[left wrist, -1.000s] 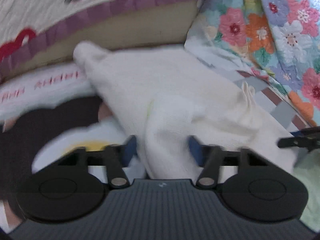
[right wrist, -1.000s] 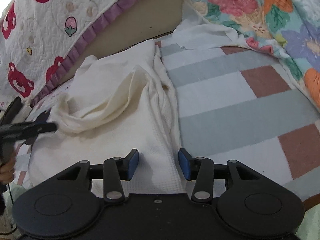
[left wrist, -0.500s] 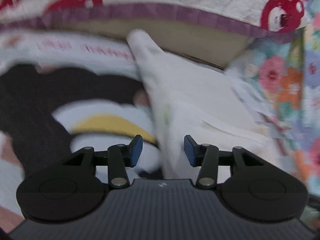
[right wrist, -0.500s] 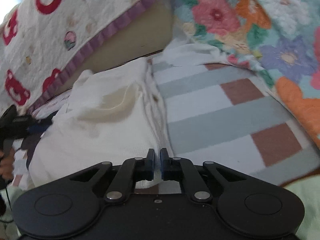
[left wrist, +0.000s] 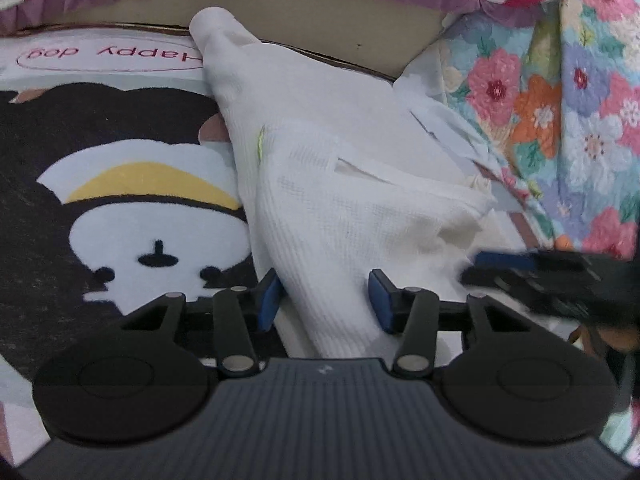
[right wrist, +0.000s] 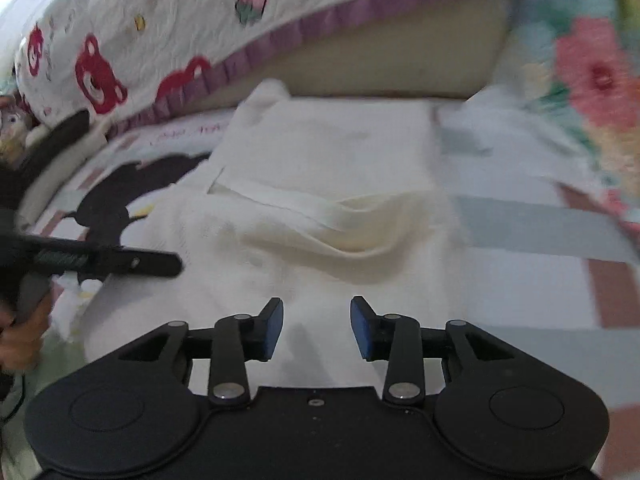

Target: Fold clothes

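White garment (left wrist: 332,184) on striped bedding (right wrist: 532,280), cartoon-dog blanket (left wrist: 120,200) beside it, both tongs spread, pinching nothing

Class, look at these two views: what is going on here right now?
A person with a handheld gripper in each hand is folding a white garment on a bed. The left gripper straddles a fold of the cloth, its jaws apart and not clamped. The right gripper hangs open over the garment's near edge, its jaws having just been opening, with nothing held between them.
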Action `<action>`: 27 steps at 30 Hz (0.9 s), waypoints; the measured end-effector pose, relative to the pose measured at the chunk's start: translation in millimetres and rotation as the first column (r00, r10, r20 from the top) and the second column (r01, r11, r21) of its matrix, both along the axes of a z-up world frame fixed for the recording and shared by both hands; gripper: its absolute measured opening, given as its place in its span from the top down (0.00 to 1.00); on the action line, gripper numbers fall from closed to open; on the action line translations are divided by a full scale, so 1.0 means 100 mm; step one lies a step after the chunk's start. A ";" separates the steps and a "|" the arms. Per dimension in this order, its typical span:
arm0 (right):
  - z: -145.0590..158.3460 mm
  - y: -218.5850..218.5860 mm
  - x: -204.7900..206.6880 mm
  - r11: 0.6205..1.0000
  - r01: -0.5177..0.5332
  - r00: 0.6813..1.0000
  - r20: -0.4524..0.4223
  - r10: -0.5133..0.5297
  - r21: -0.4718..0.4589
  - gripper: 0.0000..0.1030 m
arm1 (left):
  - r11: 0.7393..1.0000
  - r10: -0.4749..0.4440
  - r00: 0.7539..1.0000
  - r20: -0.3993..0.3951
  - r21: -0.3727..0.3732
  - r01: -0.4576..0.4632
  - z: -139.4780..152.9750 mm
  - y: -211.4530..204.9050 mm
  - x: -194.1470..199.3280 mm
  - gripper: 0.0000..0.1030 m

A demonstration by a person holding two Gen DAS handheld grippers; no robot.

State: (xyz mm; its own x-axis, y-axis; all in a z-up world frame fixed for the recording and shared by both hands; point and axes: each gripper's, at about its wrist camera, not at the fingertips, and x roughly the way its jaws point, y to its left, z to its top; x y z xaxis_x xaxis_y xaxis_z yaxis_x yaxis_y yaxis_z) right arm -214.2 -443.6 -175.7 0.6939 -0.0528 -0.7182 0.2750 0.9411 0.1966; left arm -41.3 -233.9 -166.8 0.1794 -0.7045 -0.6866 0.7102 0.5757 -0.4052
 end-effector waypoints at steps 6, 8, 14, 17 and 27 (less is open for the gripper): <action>-0.06 -0.18 0.48 0.990 0.137 0.990 0.020 -0.136 -0.045 0.60 | 1.000 0.011 1.000 0.002 0.005 -0.011 0.05 0.10 0.03 0.55; -0.08 -0.26 0.54 0.982 0.177 0.984 0.029 -0.175 -0.071 0.59 | 1.000 0.030 0.999 0.025 -0.009 -0.030 0.09 0.11 0.06 0.55; -0.10 -0.50 0.56 0.983 0.184 0.981 0.067 -0.183 -0.006 0.60 | 0.990 0.113 0.993 0.031 -0.085 -0.110 0.15 0.02 0.32 0.50; -0.13 -0.55 0.54 0.983 0.180 0.981 0.068 -0.182 0.031 0.59 | 0.997 0.058 0.992 0.109 -0.051 -0.053 0.16 -0.09 0.33 0.91; -0.09 -0.52 0.36 0.988 0.153 0.988 0.038 -0.152 -0.037 0.63 | 0.970 0.236 0.960 0.148 0.016 -0.241 0.23 0.08 0.26 0.60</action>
State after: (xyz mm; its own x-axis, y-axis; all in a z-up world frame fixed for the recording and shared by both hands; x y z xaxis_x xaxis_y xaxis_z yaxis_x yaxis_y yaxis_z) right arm -178.5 -495.7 -184.9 0.7004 -0.1879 -0.6886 0.4093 0.8960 0.1719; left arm -15.3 -225.5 -143.9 0.4384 -0.6059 -0.6638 0.5996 0.7474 -0.2862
